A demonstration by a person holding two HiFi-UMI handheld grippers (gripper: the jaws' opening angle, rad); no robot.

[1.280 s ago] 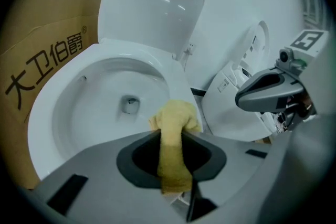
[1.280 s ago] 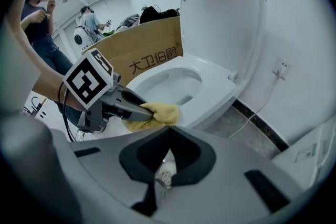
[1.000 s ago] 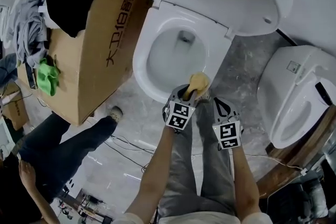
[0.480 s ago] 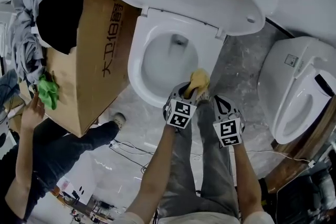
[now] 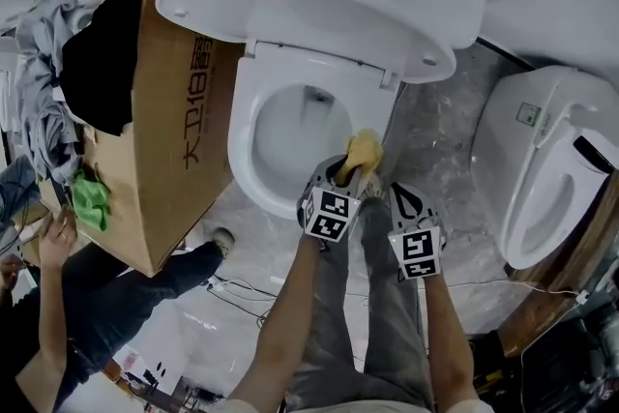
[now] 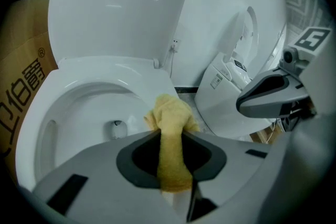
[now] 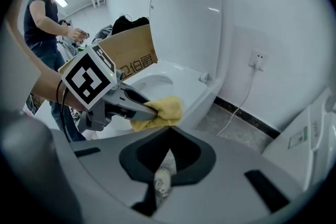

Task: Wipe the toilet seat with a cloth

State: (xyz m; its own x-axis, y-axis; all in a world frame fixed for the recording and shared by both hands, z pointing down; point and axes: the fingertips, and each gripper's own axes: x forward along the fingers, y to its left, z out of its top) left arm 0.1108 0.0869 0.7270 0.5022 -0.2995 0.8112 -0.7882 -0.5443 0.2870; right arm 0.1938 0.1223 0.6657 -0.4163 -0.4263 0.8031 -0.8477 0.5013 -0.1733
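On the head view, my left claw (image 5: 351, 172) has its tips buried under its own body and the yellow cloth (image 5: 363, 150), so I can't tell whether the cloth touches the toilet seat (image 5: 244, 111) just ahead of it. In the left gripper view the cloth's tail vanishes below the claw's jaws (its end is out of sight). Right of the right claw (image 5: 399, 191), a second toilet (image 5: 542, 140) is cut by the picture's edge.

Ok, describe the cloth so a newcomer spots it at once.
Find the white toilet with its lid raised, beside the cardboard box. At the near right edge of its rim, the left gripper has its jaws shut on a small bunched cloth. It is mustard yellow, the only coloured thing against the white porcelain.
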